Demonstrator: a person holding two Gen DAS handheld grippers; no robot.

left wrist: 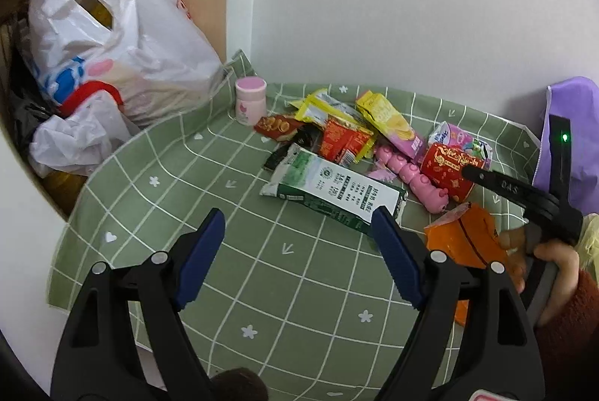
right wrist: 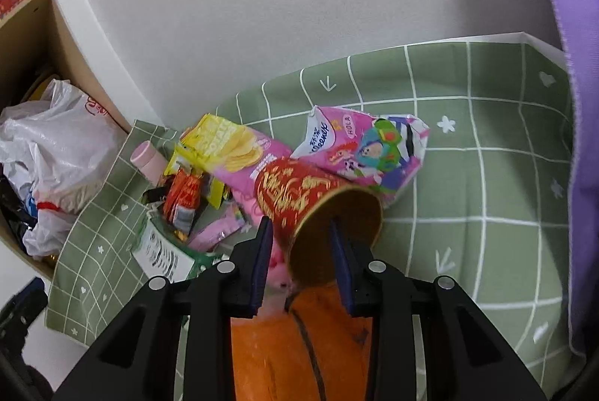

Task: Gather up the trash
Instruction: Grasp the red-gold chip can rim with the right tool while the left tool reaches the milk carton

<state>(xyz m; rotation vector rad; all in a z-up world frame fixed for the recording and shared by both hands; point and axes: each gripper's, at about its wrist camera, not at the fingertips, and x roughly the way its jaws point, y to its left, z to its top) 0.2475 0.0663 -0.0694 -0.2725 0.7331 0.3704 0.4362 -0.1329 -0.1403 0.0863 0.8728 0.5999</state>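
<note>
Blue pads (right wrist: 338,262) of the right gripper (right wrist: 299,251) straddle the wall of a red cup (right wrist: 299,191) lying on its side, mouth toward the camera: one finger sits outside the rim, the other reaches into the opening. The jaws are narrow, but whether they already pinch the wall I cannot tell. A tipped cup offers only its rim, which probably explains this grip.

Below the gripper lies one orange wrapper (right wrist: 299,345). Just beyond the cup is a pink cartoon packet (right wrist: 367,146), partly under it, and to the left a yellow-and-pink chip bag (right wrist: 232,146). Further left lie small red sachets (right wrist: 185,195), perhaps two, and a green-and-white packet (right wrist: 164,251), nearer the camera. A pink jar (right wrist: 148,158) stands at the far left of the green checked cloth (right wrist: 486,176).

Over bare cloth the left gripper (left wrist: 295,225) hangs wide open and empty, its right finger tip close to the green-and-white packet (left wrist: 333,187). Beyond lies the same heap, the trash to collect: roughly eight wrappers and one cup (left wrist: 449,169), plus a pink toy-like piece (left wrist: 408,176) beside it. Far left, off the cloth, stand white plastic bags (left wrist: 112,38), at least two, one gaping; likely where the trash should go.
</note>
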